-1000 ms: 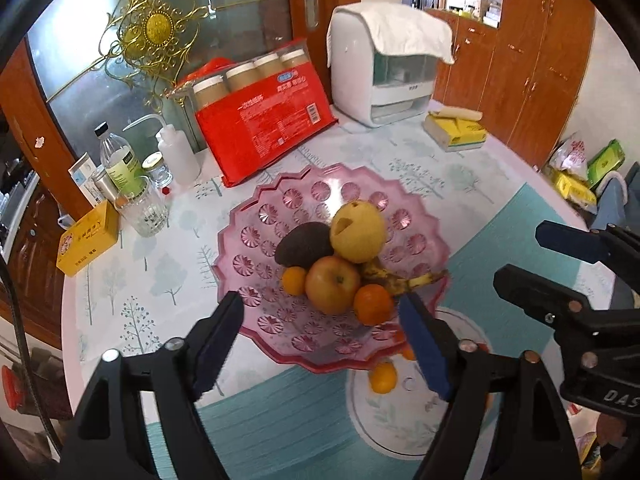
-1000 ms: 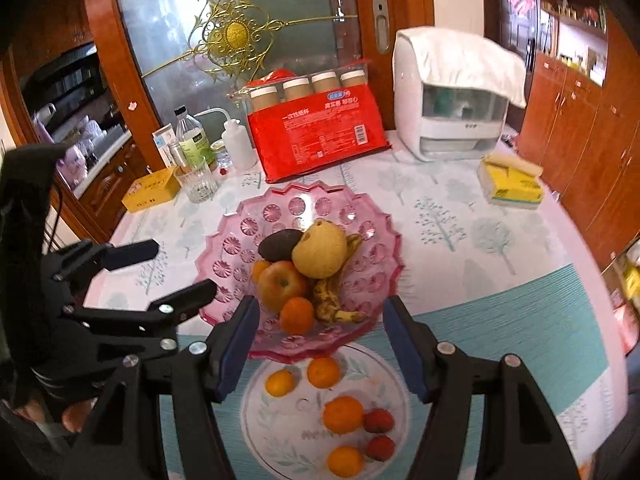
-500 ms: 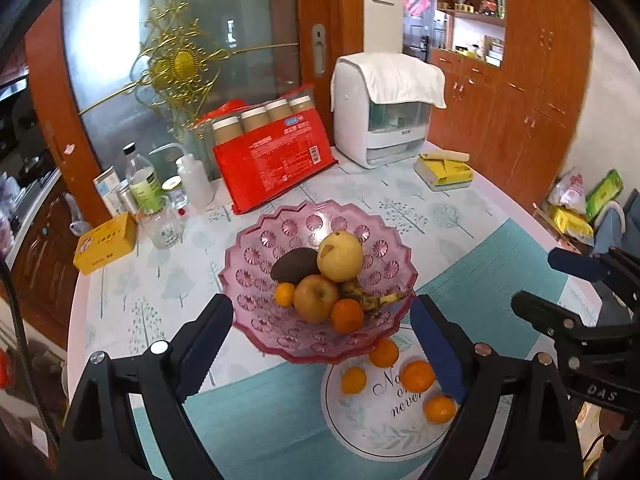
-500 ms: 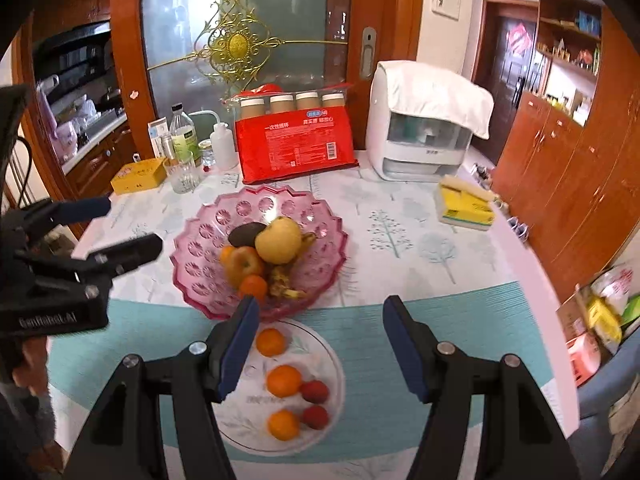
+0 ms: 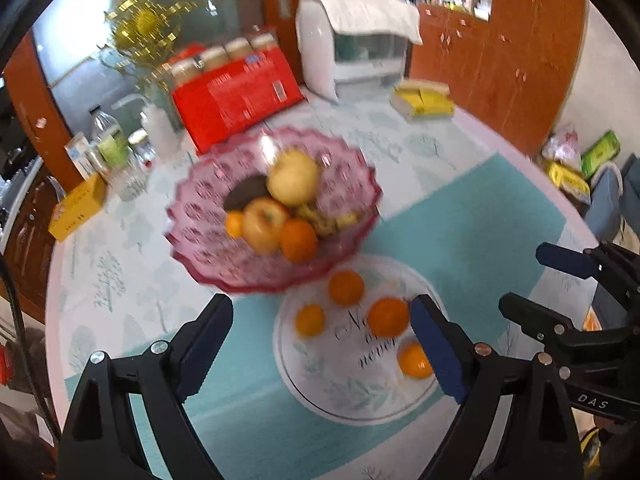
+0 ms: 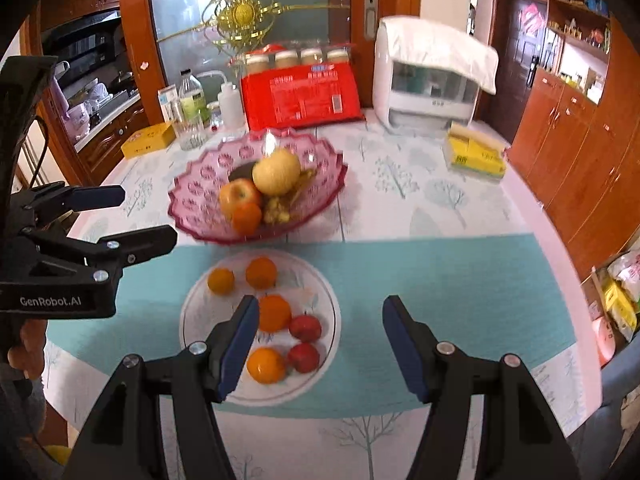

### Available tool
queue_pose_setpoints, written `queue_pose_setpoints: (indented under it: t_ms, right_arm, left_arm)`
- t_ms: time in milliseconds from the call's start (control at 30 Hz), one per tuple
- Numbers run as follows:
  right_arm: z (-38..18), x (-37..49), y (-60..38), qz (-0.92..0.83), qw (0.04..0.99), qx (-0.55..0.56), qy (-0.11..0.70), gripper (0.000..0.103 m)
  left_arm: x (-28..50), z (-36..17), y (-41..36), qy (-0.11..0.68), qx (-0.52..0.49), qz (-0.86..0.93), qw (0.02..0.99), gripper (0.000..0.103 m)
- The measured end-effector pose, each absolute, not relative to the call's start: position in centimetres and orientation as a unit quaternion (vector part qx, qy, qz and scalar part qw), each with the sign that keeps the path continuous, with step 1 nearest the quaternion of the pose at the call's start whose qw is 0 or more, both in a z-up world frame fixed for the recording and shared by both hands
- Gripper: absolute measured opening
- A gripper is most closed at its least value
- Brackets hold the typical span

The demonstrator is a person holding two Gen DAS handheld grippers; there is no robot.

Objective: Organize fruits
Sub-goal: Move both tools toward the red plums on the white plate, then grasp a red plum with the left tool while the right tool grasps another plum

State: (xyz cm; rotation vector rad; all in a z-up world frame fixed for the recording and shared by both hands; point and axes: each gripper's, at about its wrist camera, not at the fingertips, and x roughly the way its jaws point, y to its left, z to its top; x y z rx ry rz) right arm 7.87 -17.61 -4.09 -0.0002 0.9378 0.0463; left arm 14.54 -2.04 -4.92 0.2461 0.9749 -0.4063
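A pink glass bowl (image 5: 208, 256) (image 6: 192, 192) holds a pear (image 6: 276, 172), an apple (image 6: 238, 196), an orange, an avocado and a banana. In front of it a white plate (image 6: 320, 292) (image 5: 360, 400) carries several oranges and two small red fruits (image 6: 305, 327). My left gripper (image 5: 320, 344) is open and empty, above the plate's near left side. My right gripper (image 6: 318, 340) is open and empty, over the plate's right edge. Each gripper also shows in the other's view, the left one (image 6: 132, 216) and the right one (image 5: 536, 280).
A red package with cups (image 6: 300, 92), a white appliance (image 6: 428, 84), a yellow tissue pack (image 6: 476, 152), bottles and a glass (image 6: 192, 120) and a yellow box (image 6: 148, 140) stand behind the bowl. A teal mat (image 6: 440, 300) covers the table's front. Wooden cabinets stand at the right.
Both grippers have pulled back and up from the bowl. The plate with oranges now lies fully in view. Both stay open and empty.
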Motion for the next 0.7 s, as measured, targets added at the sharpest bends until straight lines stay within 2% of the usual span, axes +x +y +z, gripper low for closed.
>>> queue_pose_setpoints:
  t_ms: [133, 200, 700]
  right_arm:
    - [-7.5, 7.8, -18.4, 0.031, 0.876, 0.006, 0.481, 0.047]
    - [-9.0, 7.7, -18.8, 0.039, 0.867, 0.019, 0.496, 0.044]
    - [-15.5, 9.6, -19.5, 0.1, 0.835, 0.11, 0.529, 0.044]
  left_arm:
    - [14.5, -7.8, -3.3, 0.494, 0.116, -0.202, 0.838, 0.089]
    - [14.4, -9.3, -4.0, 0.51, 0.116, -0.211, 0.826, 0.089]
    - [16.2, -12.5, -9.3, 0.516, 0.203, -0.258, 0.791, 0.089]
